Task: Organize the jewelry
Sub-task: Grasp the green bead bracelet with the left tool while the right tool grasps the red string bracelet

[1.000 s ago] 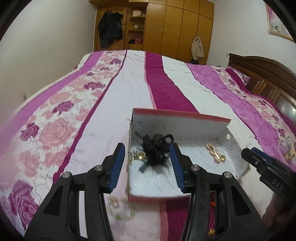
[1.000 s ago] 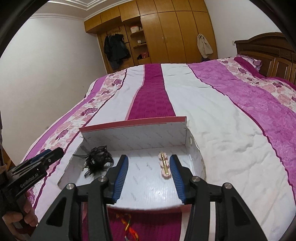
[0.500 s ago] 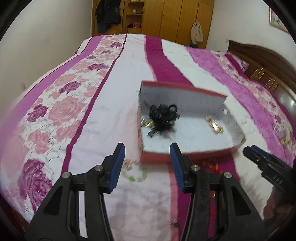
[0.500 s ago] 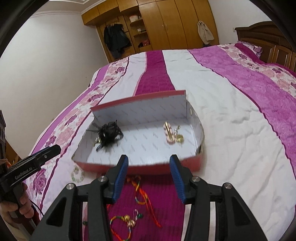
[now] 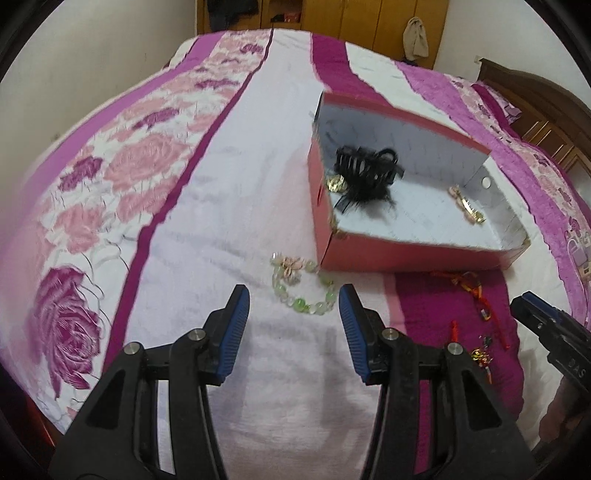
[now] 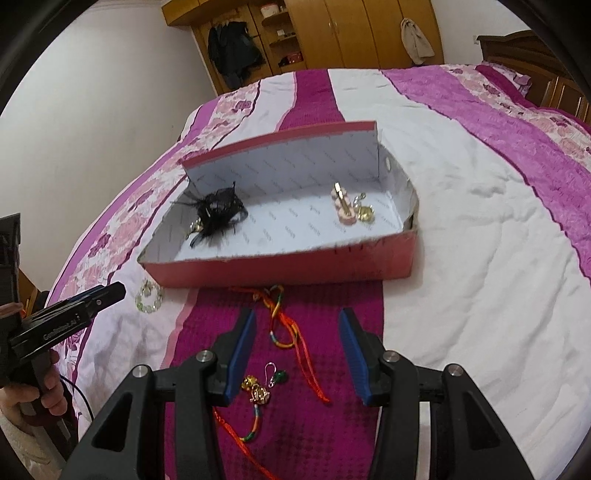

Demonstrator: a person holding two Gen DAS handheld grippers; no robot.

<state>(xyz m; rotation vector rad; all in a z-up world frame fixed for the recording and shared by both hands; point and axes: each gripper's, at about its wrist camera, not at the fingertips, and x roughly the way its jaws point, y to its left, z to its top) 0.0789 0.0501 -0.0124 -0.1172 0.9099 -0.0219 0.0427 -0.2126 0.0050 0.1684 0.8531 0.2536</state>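
A red box with a white inside lies on the bed. It holds a black feathery hair clip, a pink and gold clip and a small gold charm. A green bead bracelet lies on the bedspread just ahead of my open, empty left gripper. Colourful cord bracelets, a green earring and a gold charm lie between the jaws of my open, empty right gripper.
The bed has a pink, purple and white striped bedspread. A wooden wardrobe stands at the far wall and a wooden headboard at the right. The other gripper shows at each view's edge.
Both grippers have drawn back from over the box toward the near bed edge. The loose jewelry in front of the box has come into view. Both stay open.
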